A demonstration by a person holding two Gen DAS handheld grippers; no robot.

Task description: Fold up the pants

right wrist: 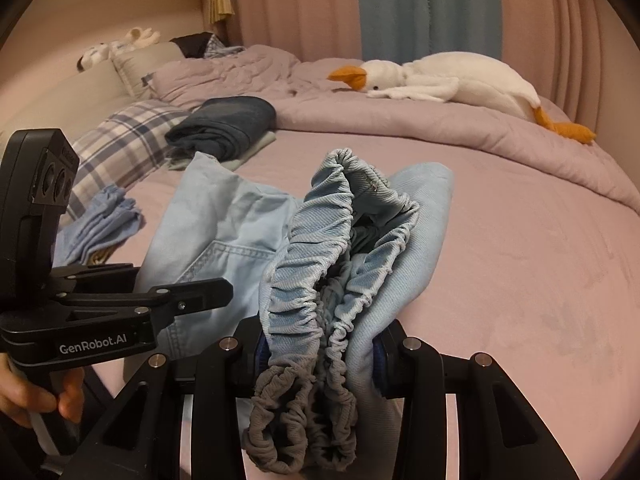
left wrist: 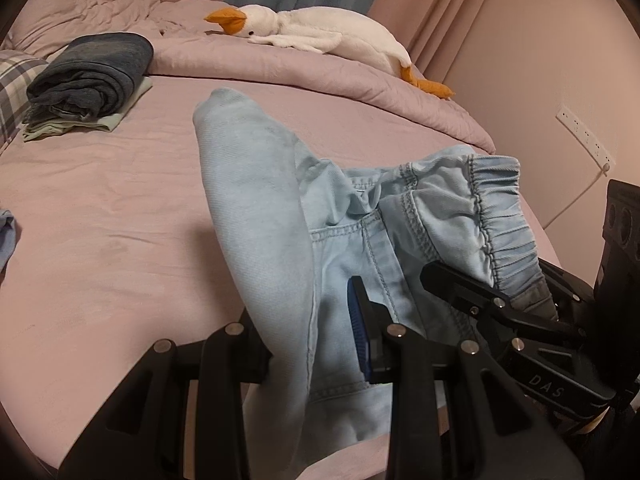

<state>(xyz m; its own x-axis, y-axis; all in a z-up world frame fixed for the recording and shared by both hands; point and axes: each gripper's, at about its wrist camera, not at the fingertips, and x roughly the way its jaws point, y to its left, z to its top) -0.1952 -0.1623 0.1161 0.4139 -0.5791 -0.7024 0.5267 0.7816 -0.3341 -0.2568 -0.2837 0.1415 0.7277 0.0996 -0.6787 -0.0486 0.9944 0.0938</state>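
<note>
Light blue pants [left wrist: 280, 208] with an elastic waistband [left wrist: 500, 216] hang bunched above a pink bed sheet [left wrist: 120, 220]. My left gripper [left wrist: 316, 344] is shut on the pants fabric below the pocket seam. My right gripper [right wrist: 320, 356] is shut on the gathered waistband [right wrist: 320, 280], which bulges up between its fingers. The right gripper also shows in the left wrist view [left wrist: 480, 300] at the waistband's end. The left gripper shows in the right wrist view [right wrist: 200, 292] beside the pants [right wrist: 224, 216].
A stack of folded dark jeans [left wrist: 92, 76] lies at the far left of the bed. A white plush goose [left wrist: 320, 32] lies on the bunched quilt at the back. A plaid pillow [right wrist: 120, 140] and a crumpled blue garment [right wrist: 104, 224] lie to the left.
</note>
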